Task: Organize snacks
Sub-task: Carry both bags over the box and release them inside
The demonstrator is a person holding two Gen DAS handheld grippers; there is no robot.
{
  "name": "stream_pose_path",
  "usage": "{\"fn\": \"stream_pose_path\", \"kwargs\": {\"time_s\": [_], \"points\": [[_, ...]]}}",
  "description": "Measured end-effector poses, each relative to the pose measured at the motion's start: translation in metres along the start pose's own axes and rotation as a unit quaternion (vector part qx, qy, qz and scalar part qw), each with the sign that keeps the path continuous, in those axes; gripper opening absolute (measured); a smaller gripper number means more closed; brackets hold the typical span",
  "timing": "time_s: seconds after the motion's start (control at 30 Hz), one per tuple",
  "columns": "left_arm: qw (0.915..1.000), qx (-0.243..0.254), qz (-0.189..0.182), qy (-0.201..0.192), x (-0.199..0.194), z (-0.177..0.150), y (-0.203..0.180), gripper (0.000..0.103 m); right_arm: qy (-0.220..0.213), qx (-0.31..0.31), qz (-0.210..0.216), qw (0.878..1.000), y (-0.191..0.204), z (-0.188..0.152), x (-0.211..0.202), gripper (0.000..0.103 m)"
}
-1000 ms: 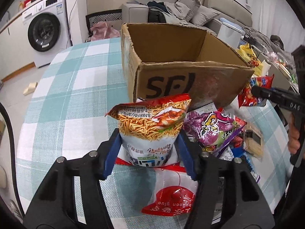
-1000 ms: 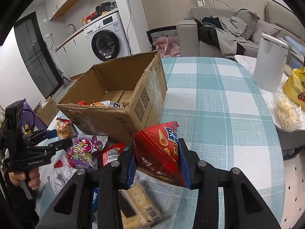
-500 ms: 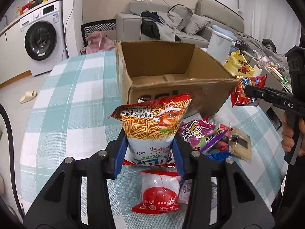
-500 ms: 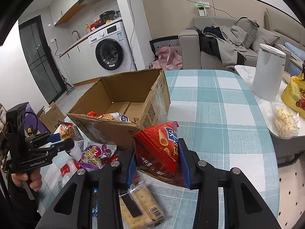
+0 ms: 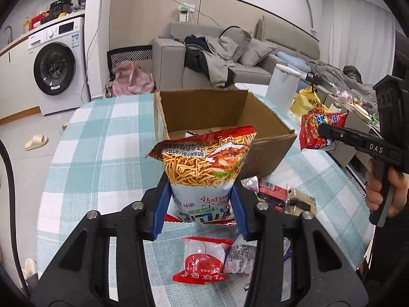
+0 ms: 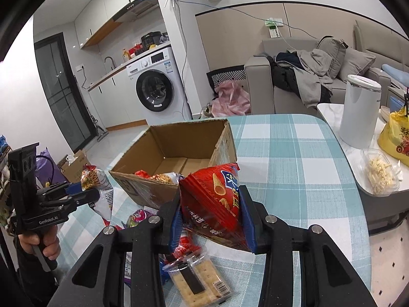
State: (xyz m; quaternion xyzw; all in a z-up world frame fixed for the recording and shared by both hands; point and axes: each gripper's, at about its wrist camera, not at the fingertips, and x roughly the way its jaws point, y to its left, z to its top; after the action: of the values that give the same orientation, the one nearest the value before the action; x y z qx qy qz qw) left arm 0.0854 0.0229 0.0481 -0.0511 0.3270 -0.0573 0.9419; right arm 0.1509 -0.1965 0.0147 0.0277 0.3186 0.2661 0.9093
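Observation:
My left gripper (image 5: 200, 204) is shut on a noodle-snack bag (image 5: 204, 163) with orange sticks printed on it, held upright above the table in front of the open cardboard box (image 5: 265, 145). My right gripper (image 6: 212, 220) is shut on a red chip bag (image 6: 217, 202), held above the table by the near right side of the same box (image 6: 219, 148). The box holds a few snack packs (image 6: 158, 177). In the left wrist view the red chip bag (image 5: 317, 130) hangs right of the box. In the right wrist view the noodle-snack bag (image 6: 94, 181) is left of the box.
Loose snacks lie on the checked tablecloth (image 5: 102, 140): a red-and-white pack (image 5: 202, 263), a cracker pack (image 6: 199, 281), a purple pack (image 6: 138, 217). A white canister (image 6: 358, 112), a yellow bag (image 6: 396, 140) and a clear tub (image 6: 381, 171) stand on a side table to the right.
Both grippers have risen with their bags, so the box now sits lower and its inside shows more. Both stay shut on the same bags.

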Motion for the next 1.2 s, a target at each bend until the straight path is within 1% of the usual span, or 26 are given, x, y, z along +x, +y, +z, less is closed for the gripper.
{"fn": "stream_pose_path", "kwargs": {"time_s": [0.13, 0.27, 0.53, 0.77, 0.9, 1.2], "points": [[0.9999, -0.006, -0.004, -0.014, -0.01, 0.005, -0.003, 0.041, -0.015, 0.0, 0.008, 1.0, 0.004, 0.002, -0.007, 0.04], [0.9994, -0.008, 0.004, -0.033, -0.019, 0.012, -0.007, 0.041, -0.027, 0.002, 0.017, 0.999, 0.01, 0.003, -0.011, 0.04], [0.9988, -0.012, 0.005, -0.048, -0.021, 0.022, -0.013, 0.041, -0.035, -0.004, 0.032, 0.999, 0.027, 0.004, -0.009, 0.04], [0.9984, -0.021, 0.005, -0.052, -0.017, 0.03, -0.016, 0.041, -0.038, -0.015, 0.04, 0.998, 0.043, 0.012, -0.003, 0.04], [0.9981, -0.028, 0.008, -0.055, -0.012, 0.039, -0.014, 0.041, -0.041, -0.024, 0.041, 0.998, 0.053, 0.02, 0.0, 0.04], [0.9976, -0.037, 0.011, -0.057, 0.0, 0.058, -0.01, 0.041, -0.03, -0.025, 0.048, 0.998, 0.062, 0.031, 0.019, 0.04]]}}
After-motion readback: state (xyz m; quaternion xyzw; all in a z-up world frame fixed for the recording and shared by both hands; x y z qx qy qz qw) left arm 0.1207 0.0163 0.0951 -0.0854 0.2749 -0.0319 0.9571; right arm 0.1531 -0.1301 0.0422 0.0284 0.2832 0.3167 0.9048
